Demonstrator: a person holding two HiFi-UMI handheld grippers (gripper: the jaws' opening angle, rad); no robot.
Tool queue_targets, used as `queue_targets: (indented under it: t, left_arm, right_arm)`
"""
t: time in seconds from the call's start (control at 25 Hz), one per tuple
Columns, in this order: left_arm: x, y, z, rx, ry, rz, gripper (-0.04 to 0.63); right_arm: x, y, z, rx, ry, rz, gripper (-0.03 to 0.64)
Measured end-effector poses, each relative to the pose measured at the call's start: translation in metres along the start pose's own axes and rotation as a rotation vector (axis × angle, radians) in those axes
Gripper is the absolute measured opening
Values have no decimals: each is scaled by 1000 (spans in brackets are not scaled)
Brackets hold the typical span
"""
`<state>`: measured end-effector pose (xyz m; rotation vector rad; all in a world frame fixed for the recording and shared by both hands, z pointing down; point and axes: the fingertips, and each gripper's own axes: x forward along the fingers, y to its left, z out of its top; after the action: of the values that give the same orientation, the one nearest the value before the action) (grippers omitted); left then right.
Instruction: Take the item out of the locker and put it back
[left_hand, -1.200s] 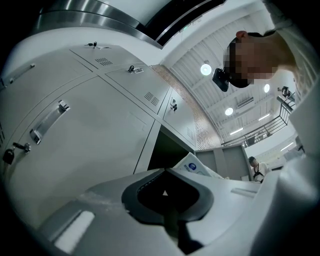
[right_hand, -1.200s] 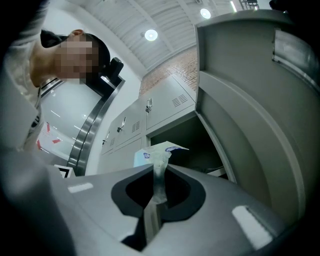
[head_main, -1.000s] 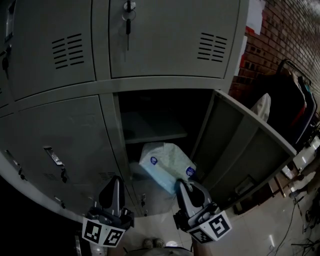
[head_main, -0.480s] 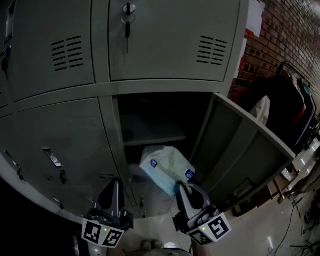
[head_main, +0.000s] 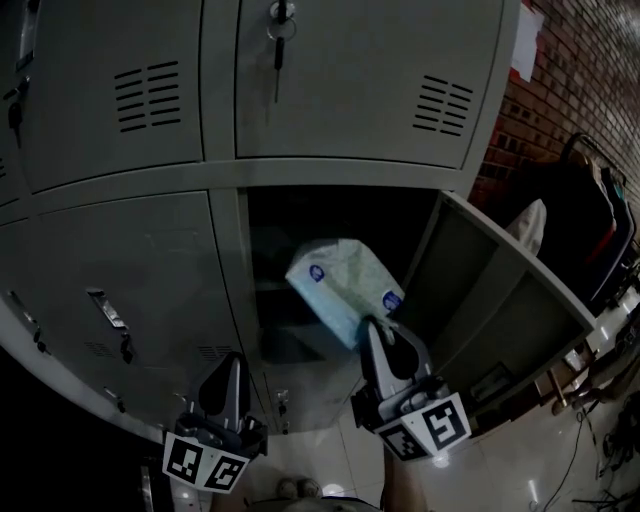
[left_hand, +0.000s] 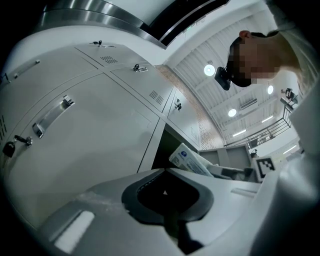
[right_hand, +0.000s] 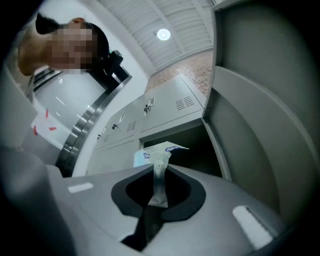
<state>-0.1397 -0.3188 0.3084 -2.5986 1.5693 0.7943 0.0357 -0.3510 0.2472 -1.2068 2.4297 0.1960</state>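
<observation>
A soft pack of tissues (head_main: 345, 290), pale green and white with blue round marks, hangs in front of the dark open locker compartment (head_main: 300, 215). My right gripper (head_main: 376, 332) is just below it, shut on the pack's thin plastic edge. In the right gripper view the pack (right_hand: 156, 151) rises between the closed fingertips of the right gripper (right_hand: 159, 171). My left gripper (head_main: 232, 364) stays low at the left, before the closed neighbouring door, shut with nothing in it. The left gripper view shows that gripper (left_hand: 165, 172) and the pack (left_hand: 192, 161) off to its right.
The locker's grey door (head_main: 495, 295) swings out to the right. A key (head_main: 278, 30) hangs in the closed door above. A brick wall (head_main: 580, 70) and dark bags on a rack (head_main: 590, 200) stand at the right. Pale glossy floor (head_main: 320, 455) lies below.
My right gripper has lifted the tissue pack from low in the locker opening to higher up, in front of the shelf level. The left gripper has stayed where it was.
</observation>
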Motion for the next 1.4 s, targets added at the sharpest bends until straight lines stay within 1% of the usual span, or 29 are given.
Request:
queue_targets:
  t: [0.08,0.16,0.2,0.28,0.4,0.44,0.52,0.68,0.72,0.76,0.8,0.84,1.08,1.28,1.36,1.4]
  left_arm:
    - [1,2,-3,-6,8,2,3]
    - [3,3,-5,-12,15,-4,4]
    - [4,2,-5,-12,16,-8,3]
    - [5,3,-3,-8,12,-13,3]
    - [6,8,0,-5,7,-6,3]
    - [5,11,1,-4,6,0,3]
    - [4,16,3,-2,5,10,3]
    - [2,22,3,-5,3,25,3]
    - [2,23,3,-6,3,26,4]
    - [2,23,3,-6,2,26,3]
    - [2,23,3,-7,1,25,3]
    - [2,23,3,-8,0,24,3]
    - [3,22,2,-12,0,22,4]
    - [5,19,2,-14,-1,16,3]
    - [5,19,2,-11,0,16,3]
    - [5,19,3,-9,1,16,4]
  right_arm:
    - [36,-12,3,-27,16,-28,21]
    - [69,-25,-4,-46,54,-48,21]
    - [85,-32,-10,-66,84,-59,21]
    - [113,-45,-26,-139,163,-84,21]
    - [138,-54,-49,-273,287,-100,21]
    - [142,-54,-55,-300,314,-101,21]
    - [146,-53,-61,-321,342,-100,20]
    - [151,-53,-68,-315,361,-104,23]
    - [152,-55,-68,-312,363,-118,39]
    - [153,-57,-68,-310,363,-132,111]
    - [153,-59,-68,-307,362,-142,214]
    - [153,-61,-67,-303,357,-144,284]
    - [146,-65,-56,-275,312,-147,288]
    - [136,-72,-51,-183,288,-167,288]
    - [132,-67,-38,-163,252,-155,287]
    - [131,-60,-27,-147,216,-133,287]
